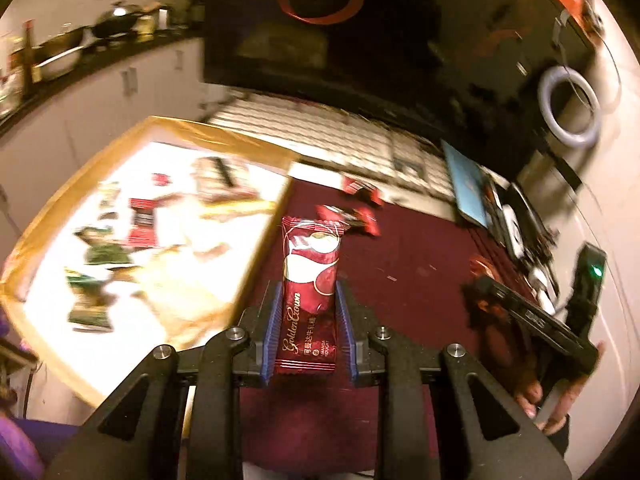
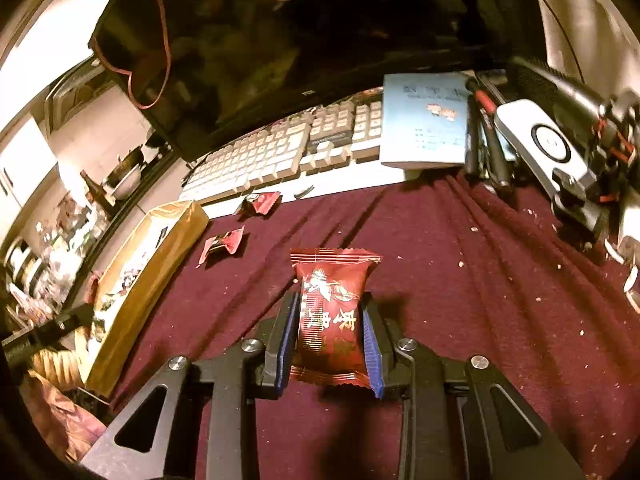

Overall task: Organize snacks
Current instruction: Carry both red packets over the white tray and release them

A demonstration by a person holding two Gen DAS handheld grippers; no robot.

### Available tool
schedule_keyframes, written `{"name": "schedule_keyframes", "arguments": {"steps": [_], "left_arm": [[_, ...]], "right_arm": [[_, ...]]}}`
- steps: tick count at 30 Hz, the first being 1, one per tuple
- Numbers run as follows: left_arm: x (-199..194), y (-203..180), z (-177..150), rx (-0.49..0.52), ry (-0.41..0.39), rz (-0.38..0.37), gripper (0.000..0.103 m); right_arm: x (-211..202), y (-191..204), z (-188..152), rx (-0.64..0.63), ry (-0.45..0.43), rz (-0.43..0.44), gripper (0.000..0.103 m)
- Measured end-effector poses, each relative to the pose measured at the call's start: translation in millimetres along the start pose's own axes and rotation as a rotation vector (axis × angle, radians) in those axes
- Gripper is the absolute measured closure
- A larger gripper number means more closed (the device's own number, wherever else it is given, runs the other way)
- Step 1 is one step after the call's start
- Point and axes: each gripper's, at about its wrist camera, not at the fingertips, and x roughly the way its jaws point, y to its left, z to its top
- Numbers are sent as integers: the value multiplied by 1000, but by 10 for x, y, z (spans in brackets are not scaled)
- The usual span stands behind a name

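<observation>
Carry step: left gripper pinches a nougat bar, right gripper a candy; next, release over the tray to their left.

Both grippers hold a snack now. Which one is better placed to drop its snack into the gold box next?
Left. The left gripper holds the Golden Crown nougat right beside the gold box rim. The right gripper, holding a red snack packet, sits farther from it, across the maroon cloth.
</observation>
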Motion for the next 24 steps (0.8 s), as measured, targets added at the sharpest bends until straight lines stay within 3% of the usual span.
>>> {"name": "schedule_keyframes", "arguments": {"steps": [5,10,15,19,24], "left_arm": [[-63,379,157,-74,-35,14,80],[-170,858,367,-160,-108,34,80],[-94,1319,619,-241,-103,61,80],[196,1579,869,-263,-33,74,80],[631,1724,1086,-250,75,99,80]], "right_arm": [[-96,499,163,-43,-11,135,73],[210,1309,248,-135,86,247,73],[605,2088,208,-278,188,257,73],[994,2509,256,-351,240,259,73],[1450,2695,326,-369,303,227,74]]}}
